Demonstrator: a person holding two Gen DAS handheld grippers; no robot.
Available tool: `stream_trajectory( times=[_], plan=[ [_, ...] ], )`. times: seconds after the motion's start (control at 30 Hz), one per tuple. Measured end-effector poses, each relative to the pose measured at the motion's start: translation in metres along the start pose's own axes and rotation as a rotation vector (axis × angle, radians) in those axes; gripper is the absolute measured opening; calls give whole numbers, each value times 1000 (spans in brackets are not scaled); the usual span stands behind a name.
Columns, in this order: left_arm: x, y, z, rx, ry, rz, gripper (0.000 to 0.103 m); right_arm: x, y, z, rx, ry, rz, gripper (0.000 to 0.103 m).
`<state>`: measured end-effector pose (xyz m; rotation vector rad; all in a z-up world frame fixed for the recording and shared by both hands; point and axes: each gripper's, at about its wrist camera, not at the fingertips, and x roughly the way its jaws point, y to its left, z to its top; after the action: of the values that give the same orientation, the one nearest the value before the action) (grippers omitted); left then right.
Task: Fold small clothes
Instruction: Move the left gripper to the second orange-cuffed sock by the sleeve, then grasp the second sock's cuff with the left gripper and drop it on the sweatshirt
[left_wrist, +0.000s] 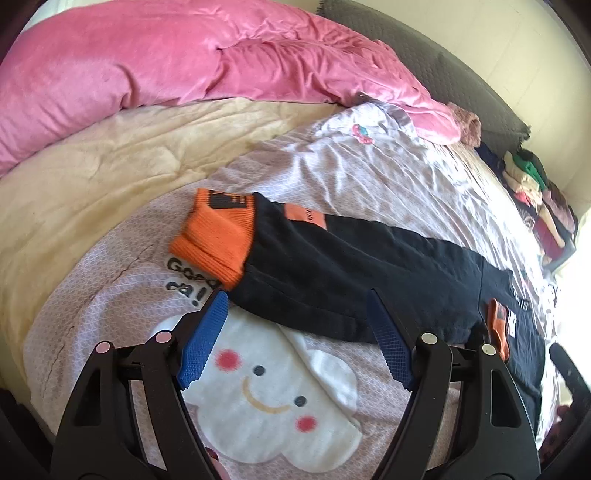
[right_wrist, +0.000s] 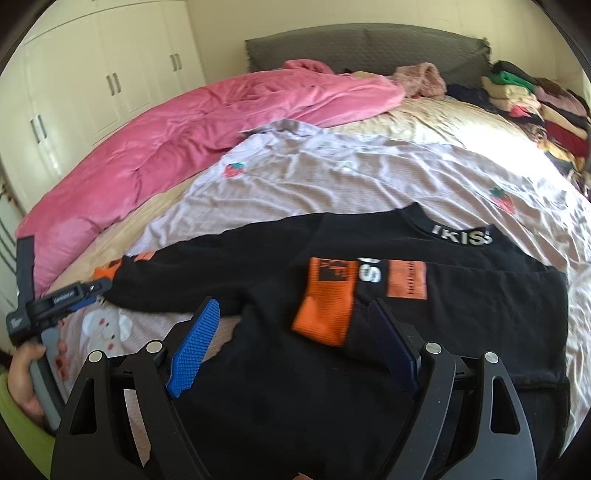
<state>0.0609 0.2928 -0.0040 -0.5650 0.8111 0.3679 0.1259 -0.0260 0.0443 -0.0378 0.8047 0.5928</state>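
A black sweatshirt (right_wrist: 369, 376) with orange cuffs lies flat on a lilac sheet (right_wrist: 369, 177); its collar (right_wrist: 461, 236) with white lettering points away. One sleeve is folded across the chest, its orange cuff (right_wrist: 325, 306) just ahead of my right gripper (right_wrist: 293, 302), which is open above the shirt body. The other sleeve (left_wrist: 332, 266) stretches out sideways and ends in an orange cuff (left_wrist: 214, 236). My left gripper (left_wrist: 297, 293) is open, its tips over that sleeve's near edge with no pad pressing. In the right wrist view, the left gripper (right_wrist: 74, 291) sits by that cuff, held by a hand (right_wrist: 22, 373).
A pink duvet (left_wrist: 166, 62) is bunched along the far side on a beige blanket (left_wrist: 92, 166). A stack of folded clothes (right_wrist: 535, 107) stands by the grey headboard (right_wrist: 369, 48). White wardrobe doors (right_wrist: 103, 74) line the wall. A cloud face print (left_wrist: 273, 398) lies under the left gripper.
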Motion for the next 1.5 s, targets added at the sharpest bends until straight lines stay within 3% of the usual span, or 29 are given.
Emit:
stream_trajectory(
  times=[0.3,0.57,0.6,0.63,0.67,0.73,0.83,0.97,1.17,1.33,1.5],
  plan=[
    [11,26,4,-79,11,15,69,7,27,-7,-68,24,61,86],
    [24,46,8,-207,0,-30,69,15,48,-13,-99,54,101,86],
    [26,46,9,-211,-4,-28,64,15,49,-14,-99,52,102,86],
    [27,46,11,-210,-7,-29,51,14,48,-14,-95,50,102,86],
    [29,46,12,-211,-9,-32,44,13,46,-14,-89,47,101,86],
    [31,45,15,-215,-6,-39,9,10,40,-13,-71,40,91,86],
    [24,41,18,-219,-35,-62,7,4,29,-13,-43,29,76,86],
    [0,19,22,-190,-93,-143,7,-3,6,-14,4,17,52,86],
    [-32,-40,23,-66,-138,-249,6,-15,-29,-20,75,2,12,86],
    [-46,-98,9,45,-136,-331,4,-29,-57,-23,127,-26,-16,86],
    [-46,-155,-14,172,-83,-394,4,-47,-89,-26,186,-61,-50,86]
  ],
)
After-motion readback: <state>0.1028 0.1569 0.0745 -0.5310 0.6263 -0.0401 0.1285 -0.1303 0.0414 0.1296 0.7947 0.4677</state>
